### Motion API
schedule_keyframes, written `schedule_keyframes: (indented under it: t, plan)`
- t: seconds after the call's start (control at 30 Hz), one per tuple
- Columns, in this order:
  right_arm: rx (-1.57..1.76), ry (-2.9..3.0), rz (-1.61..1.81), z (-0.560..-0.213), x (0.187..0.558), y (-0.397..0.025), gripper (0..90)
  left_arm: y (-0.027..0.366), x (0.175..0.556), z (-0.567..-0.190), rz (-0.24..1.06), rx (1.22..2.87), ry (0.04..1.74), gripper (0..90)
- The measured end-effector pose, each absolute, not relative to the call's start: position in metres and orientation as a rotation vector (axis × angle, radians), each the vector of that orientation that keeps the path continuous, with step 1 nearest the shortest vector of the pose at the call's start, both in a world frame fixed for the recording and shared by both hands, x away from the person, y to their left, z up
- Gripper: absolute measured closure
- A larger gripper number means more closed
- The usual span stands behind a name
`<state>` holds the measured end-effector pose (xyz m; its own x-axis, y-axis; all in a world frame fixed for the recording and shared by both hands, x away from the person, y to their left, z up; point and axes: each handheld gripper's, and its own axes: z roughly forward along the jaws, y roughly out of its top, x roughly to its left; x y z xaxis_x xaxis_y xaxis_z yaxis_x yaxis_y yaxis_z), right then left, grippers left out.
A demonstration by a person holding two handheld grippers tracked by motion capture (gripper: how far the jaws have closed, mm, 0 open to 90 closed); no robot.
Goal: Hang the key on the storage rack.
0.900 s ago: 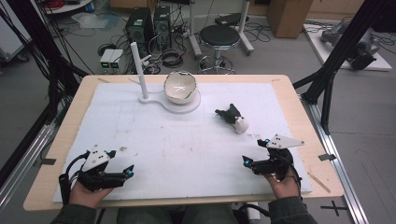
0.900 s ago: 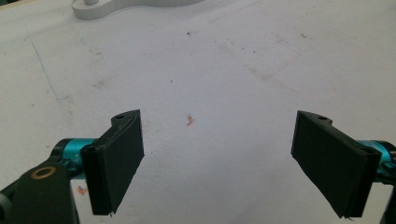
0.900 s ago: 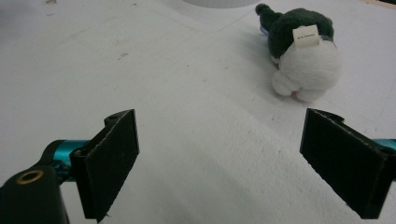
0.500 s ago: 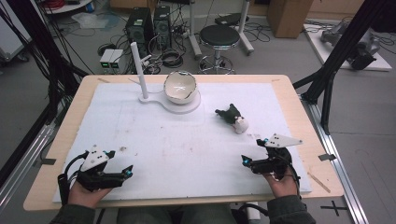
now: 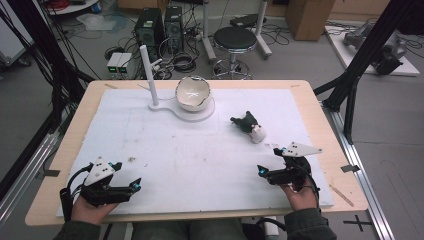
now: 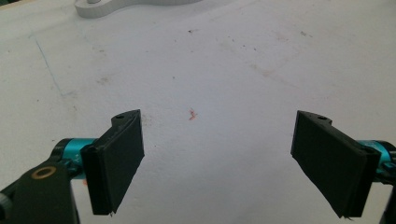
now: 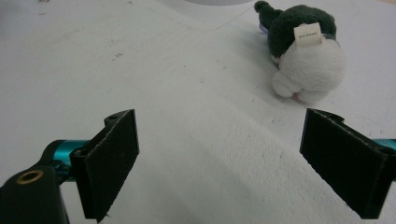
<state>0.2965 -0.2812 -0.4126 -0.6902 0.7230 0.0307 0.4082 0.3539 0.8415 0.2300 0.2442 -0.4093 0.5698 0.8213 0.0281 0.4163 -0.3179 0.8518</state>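
Observation:
A small dark green and white plush toy (image 5: 249, 126) lies on its side on the white mat (image 5: 200, 150), right of centre. In the right gripper view the plush toy (image 7: 303, 51) lies ahead and to the right, a paper tag on its back. My right gripper (image 5: 270, 160) rests near the front right of the mat, open and empty, a short way in front of the toy; its jaws (image 7: 224, 158) stand wide apart. My left gripper (image 5: 126, 175) sits at the front left, also open over bare mat (image 6: 219, 158).
A white cracked-shell bowl (image 5: 192, 93) sits on a white base (image 5: 170, 107) with an upright white post (image 5: 148, 75) at the back of the mat. The base's edge (image 6: 121, 5) shows far ahead of the left gripper. Wooden table rim (image 5: 345, 165) surrounds the mat.

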Motion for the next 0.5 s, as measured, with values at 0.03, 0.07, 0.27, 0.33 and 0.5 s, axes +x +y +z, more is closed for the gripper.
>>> schedule_keyframes:
  t: [0.03, 0.07, 0.27, 0.33, 0.5]
  plan:
    - [0.999, 2.274, 1.266, -0.4123, 0.2964, -0.2812, 10.7, 0.2441, 0.23, -0.4093, 0.592, 1.941, 0.996, 17.4]
    - [0.999, 2.274, 1.266, -0.4123, 0.2964, -0.2812, 10.7, 0.2441, 0.23, -0.4093, 0.592, 1.941, 0.996, 17.4]
    - [0.997, 2.27, 1.267, -0.411, 0.2967, -0.2827, 10.7, 0.2431, 0.2301, -0.4096, 0.589, 1.937, 0.994, 17.4]
    - [1.009, 2.263, 1.271, -0.4089, 0.2972, -0.2835, 10.7, 0.243, 0.2302, -0.4098, 0.59, 1.937, 0.995, 17.4]
    - [1.026, 2.257, 1.288, -0.4037, 0.2991, -0.2846, 10.7, 0.2434, 0.23, -0.4099, 0.589, 1.94, 0.998, 17.4]
